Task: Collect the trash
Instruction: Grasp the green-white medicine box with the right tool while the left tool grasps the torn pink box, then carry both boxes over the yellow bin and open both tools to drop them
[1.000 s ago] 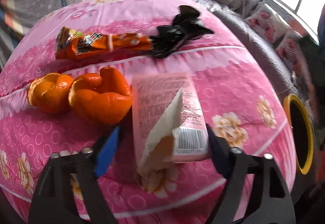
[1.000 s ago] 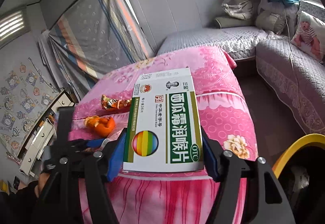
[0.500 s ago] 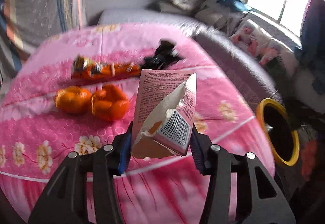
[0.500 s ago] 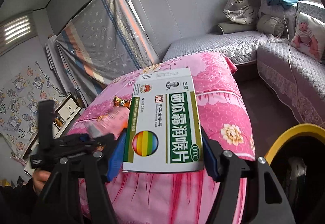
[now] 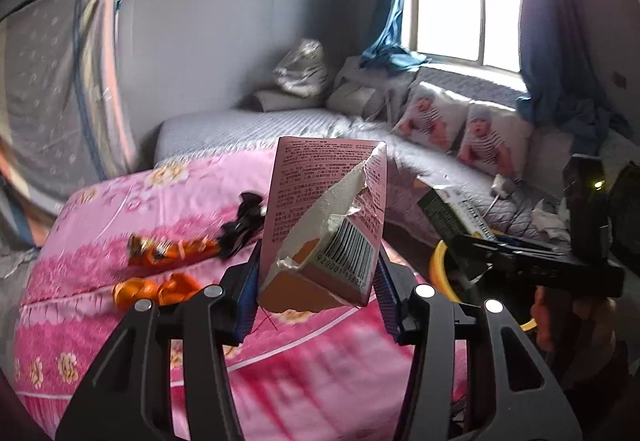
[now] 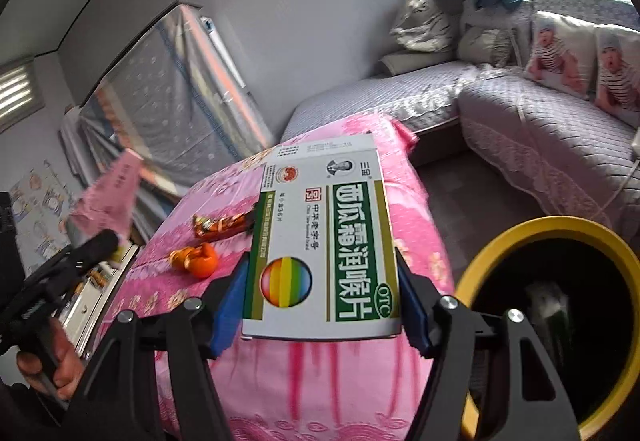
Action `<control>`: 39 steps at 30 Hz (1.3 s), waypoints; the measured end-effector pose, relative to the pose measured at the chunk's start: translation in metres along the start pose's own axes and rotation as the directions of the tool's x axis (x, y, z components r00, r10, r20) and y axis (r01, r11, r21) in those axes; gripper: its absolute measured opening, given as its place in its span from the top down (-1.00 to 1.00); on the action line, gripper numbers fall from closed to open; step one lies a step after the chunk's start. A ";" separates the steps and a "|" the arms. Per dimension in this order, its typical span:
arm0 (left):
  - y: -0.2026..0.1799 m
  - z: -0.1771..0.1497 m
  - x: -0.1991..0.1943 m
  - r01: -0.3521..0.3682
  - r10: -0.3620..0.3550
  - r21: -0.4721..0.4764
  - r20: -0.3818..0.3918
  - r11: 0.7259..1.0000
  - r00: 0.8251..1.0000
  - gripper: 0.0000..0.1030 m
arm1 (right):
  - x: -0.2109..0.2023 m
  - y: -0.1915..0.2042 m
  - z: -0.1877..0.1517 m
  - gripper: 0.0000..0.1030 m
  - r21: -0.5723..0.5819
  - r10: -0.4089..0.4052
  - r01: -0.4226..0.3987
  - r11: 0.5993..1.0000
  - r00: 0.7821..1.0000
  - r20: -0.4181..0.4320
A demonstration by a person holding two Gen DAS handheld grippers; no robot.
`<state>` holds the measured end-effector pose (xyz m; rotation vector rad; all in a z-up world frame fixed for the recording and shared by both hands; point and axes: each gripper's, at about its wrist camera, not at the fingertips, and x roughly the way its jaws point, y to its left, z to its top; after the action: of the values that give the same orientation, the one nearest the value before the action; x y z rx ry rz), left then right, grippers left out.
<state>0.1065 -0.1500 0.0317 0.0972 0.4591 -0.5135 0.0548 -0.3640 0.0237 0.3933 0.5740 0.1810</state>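
Carrying step: left gripper [image 5: 316, 293] clamped on the torn pink box [image 5: 326, 217], right gripper [image 6: 320, 305] clamped on the green box [image 6: 324, 241]; both held above the bed's near edge; next, release over the yellow-rimmed bin [image 6: 560, 321].

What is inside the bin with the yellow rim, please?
In the right wrist view the bin has a dark inside; only one pale, blurred thing shows near the wall. What it is, I cannot tell. The bottom is lost in shadow, and the picture's edge cuts off the bin's far side.

Grey sofa [image 6: 540, 145] with baby-print cushions [image 5: 460, 125] under a blue-curtained window [image 5: 464, 5].
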 end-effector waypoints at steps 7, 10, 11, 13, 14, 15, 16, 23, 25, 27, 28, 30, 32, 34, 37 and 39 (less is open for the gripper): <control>-0.028 0.016 -0.002 0.051 -0.053 0.034 0.049 0.998 0.997 0.08 | -0.025 -0.028 0.002 -0.21 0.030 -0.108 0.106 0.994 0.991 0.080; -0.040 0.021 0.001 0.071 -0.074 0.047 0.057 0.996 0.996 0.08 | -0.031 -0.039 0.001 -0.21 0.037 -0.161 0.158 0.987 0.981 0.105; -0.045 0.023 0.003 0.080 -0.083 0.053 0.059 0.995 0.995 0.08 | -0.033 -0.044 0.001 -0.21 0.040 -0.176 0.173 0.984 0.978 0.111; -0.051 0.024 0.006 0.092 -0.096 0.061 0.059 0.994 0.994 0.08 | -0.035 -0.050 -0.002 -0.21 0.044 -0.202 0.198 0.979 0.973 0.116; -0.056 0.025 0.009 0.100 -0.104 0.068 0.058 0.993 0.993 0.08 | -0.036 -0.053 -0.004 -0.21 0.045 -0.213 0.209 0.977 0.970 0.117; -0.060 0.025 0.010 0.104 -0.108 0.073 0.058 0.992 0.992 0.08 | -0.037 -0.057 -0.006 -0.21 0.046 -0.229 0.225 0.973 0.966 0.119; -0.065 0.025 0.012 0.111 -0.115 0.079 0.058 0.991 0.992 0.07 | -0.037 -0.060 -0.008 -0.21 0.048 -0.239 0.235 0.971 0.964 0.120; -0.089 0.025 0.030 0.163 -0.168 0.106 0.041 0.981 0.985 0.07 | -0.044 -0.081 -0.019 -0.21 0.088 -0.310 0.301 0.950 0.942 0.126; -0.095 0.024 0.037 0.182 -0.186 0.110 0.030 0.977 0.982 0.06 | -0.047 -0.089 -0.020 -0.21 0.104 -0.324 0.312 0.944 0.938 0.126; -0.102 0.023 0.048 0.210 -0.213 0.110 0.012 0.971 0.977 0.06 | -0.052 -0.100 -0.024 -0.21 0.128 -0.339 0.324 0.937 0.933 0.122; -0.106 0.024 0.055 0.222 -0.224 0.113 0.003 0.968 0.975 0.06 | -0.052 -0.102 -0.025 -0.21 0.136 -0.353 0.337 0.932 0.928 0.119; -0.116 0.024 0.067 0.240 -0.241 0.119 -0.012 0.963 0.971 0.06 | -0.053 -0.107 -0.028 -0.21 0.148 -0.387 0.370 0.917 0.915 0.113; -0.125 0.023 0.081 0.251 -0.250 0.124 -0.031 0.960 0.968 0.06 | -0.055 -0.112 -0.032 -0.21 0.156 -0.404 0.386 0.909 0.909 0.106; -0.131 0.022 0.093 0.263 -0.259 0.122 -0.046 0.957 0.965 0.06 | -0.057 -0.115 -0.035 -0.21 0.165 -0.418 0.399 0.902 0.903 0.100; -0.142 0.022 0.113 0.285 -0.277 0.110 -0.079 0.952 0.958 0.06 | -0.059 -0.121 -0.039 -0.21 0.176 -0.443 0.423 0.889 0.892 0.092; -0.148 0.019 0.124 0.304 -0.295 0.098 -0.101 0.948 0.950 0.06 | -0.061 -0.125 -0.042 -0.22 0.183 -0.446 0.426 0.886 0.891 0.083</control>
<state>0.1371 -0.3385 -0.0034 0.1597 0.5317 -0.8377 -0.0120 -0.4813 -0.0303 0.4173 0.5428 -0.3259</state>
